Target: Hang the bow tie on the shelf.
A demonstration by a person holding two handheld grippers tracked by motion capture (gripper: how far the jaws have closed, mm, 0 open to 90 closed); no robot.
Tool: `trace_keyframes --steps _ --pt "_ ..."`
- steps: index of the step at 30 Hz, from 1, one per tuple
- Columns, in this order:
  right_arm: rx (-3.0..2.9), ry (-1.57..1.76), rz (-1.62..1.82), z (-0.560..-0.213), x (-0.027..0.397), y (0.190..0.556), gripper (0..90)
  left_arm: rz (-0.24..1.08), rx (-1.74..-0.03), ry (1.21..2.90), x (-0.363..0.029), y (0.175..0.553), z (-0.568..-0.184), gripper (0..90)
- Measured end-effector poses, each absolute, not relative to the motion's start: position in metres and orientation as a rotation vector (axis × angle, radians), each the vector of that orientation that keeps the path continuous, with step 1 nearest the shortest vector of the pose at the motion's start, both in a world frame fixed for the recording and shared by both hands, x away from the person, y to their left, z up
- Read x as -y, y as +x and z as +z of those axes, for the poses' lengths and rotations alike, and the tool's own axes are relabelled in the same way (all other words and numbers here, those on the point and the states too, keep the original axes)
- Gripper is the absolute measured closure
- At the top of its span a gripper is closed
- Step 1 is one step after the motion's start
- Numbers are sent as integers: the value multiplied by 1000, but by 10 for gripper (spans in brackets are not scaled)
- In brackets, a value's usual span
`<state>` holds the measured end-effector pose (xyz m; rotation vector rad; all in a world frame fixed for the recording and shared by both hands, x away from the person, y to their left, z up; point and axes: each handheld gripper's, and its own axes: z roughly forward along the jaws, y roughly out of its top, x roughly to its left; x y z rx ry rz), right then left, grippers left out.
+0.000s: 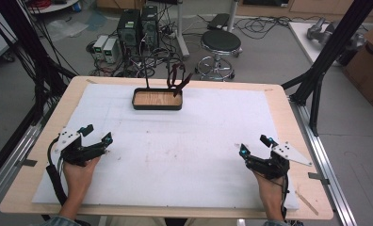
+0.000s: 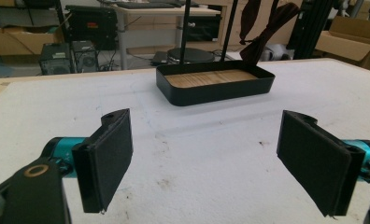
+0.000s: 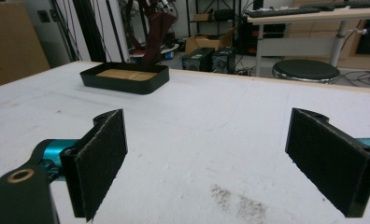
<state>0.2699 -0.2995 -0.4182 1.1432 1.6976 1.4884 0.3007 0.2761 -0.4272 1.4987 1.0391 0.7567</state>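
Note:
A black tray [image 1: 157,106] with a wooden floor stands at the far middle of the white mat [image 1: 175,141]. Thin black posts rise from it, and a dark red cloth [image 1: 177,77] hangs from them. The tray [image 2: 216,88] lies ahead in the left gripper view, with the cloth [image 2: 267,28] above its right end. In the right gripper view the tray [image 3: 124,81] is far to the left. My left gripper [image 1: 98,134] rests open at the near left of the mat, held by a hand. My right gripper [image 1: 255,144] rests open at the near right. Nothing lies between either pair of jaws.
The mat covers a wooden table [image 1: 279,94]. Faint brown stains [image 3: 239,200] mark the mat near the right gripper. Beyond the far edge stand a round stool [image 1: 220,44], computer towers [image 1: 137,26] and cables on the floor. Black frame struts [image 1: 330,47] rise at the right.

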Motion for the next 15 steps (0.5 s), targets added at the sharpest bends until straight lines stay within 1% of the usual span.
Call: trace_keyframes --steps 7,15 --pt "-1757 1143 1462 -434 292 269 118 755 -1035 1500 -276 301 -427 188" --pt "-1761 1143 1450 -436 292 268 118 754 -1038 1497 -276 301 -427 188"
